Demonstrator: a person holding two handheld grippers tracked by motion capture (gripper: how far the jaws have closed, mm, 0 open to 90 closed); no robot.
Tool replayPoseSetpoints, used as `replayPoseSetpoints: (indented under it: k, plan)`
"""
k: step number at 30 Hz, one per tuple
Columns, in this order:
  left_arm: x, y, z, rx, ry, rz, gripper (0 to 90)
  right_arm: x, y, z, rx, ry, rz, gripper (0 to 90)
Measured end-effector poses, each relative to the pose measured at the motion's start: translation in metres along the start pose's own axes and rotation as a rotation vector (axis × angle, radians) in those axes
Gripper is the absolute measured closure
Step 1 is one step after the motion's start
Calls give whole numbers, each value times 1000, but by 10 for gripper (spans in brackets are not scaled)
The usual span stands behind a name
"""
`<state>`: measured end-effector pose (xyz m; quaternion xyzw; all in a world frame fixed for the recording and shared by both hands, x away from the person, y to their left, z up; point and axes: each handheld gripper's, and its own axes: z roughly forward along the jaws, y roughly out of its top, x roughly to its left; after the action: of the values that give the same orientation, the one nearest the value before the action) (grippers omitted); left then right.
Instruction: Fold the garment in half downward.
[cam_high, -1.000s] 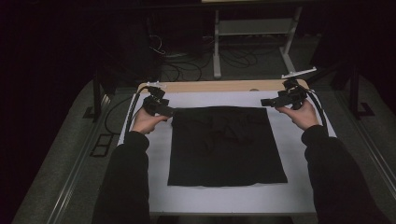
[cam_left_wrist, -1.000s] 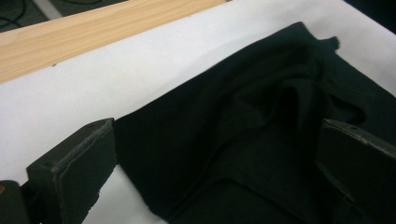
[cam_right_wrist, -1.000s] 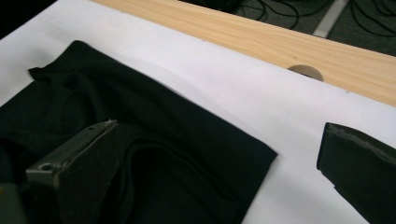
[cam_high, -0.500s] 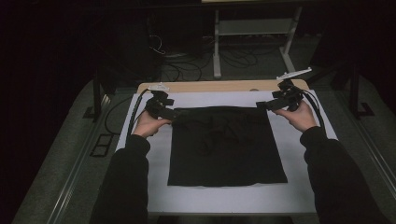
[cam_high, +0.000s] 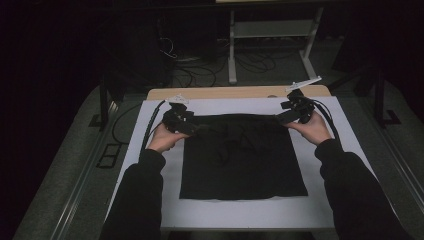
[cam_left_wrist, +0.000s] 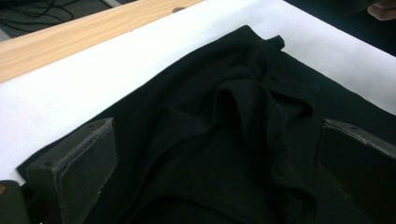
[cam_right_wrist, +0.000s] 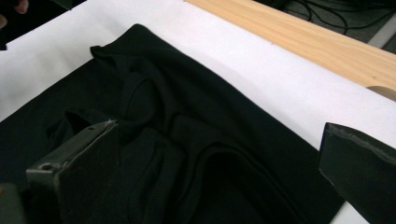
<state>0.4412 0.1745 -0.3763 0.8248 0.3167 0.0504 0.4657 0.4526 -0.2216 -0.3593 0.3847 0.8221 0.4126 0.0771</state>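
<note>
A black cloth (cam_high: 242, 160) lies spread on the white sheet (cam_high: 150, 150), rumpled along its far edge. My left gripper (cam_high: 192, 127) is at the cloth's far left corner. Its jaws stand wide apart, open, over folded black fabric (cam_left_wrist: 224, 121). My right gripper (cam_high: 281, 119) is at the far right corner, open as well, with creased cloth (cam_right_wrist: 187, 140) lying under and between its jaws. In neither gripper view do the jaws press on the fabric.
The white sheet covers a wooden table whose bare far edge (cam_high: 240, 92) shows beyond it. Cables (cam_high: 200, 67) and a white stand (cam_high: 232, 45) are on the dark floor behind. Black cables trail from both grippers along the sheet's sides.
Both grippers have moved inward and a little toward me, from beside the cloth's far corners to over them. The cloth's far edge looks more rumpled.
</note>
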Motion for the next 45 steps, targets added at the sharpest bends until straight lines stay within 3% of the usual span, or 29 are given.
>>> replayPoseSetpoints:
  k: [9, 12, 23, 34, 45]
  plan:
    - [-4, -9, 8, -2, -51, -4, 0, 6, -4, 11, 10, 33, -12, 0]
    - [-7, -12, 13, 11, -87, -4, 1, 6, -5, 14, 12, 41, -11, 0]
    - [-12, -21, 27, 40, -147, -3, 70, 12, -9, 24, 41, 80, -30, 29]
    - [-15, -26, 36, 59, -188, -15, 120, 14, -10, 32, 51, 116, -45, 145]
    - [-17, -30, 45, 115, -205, -1, 229, 11, -13, 40, 79, 141, -54, 397]
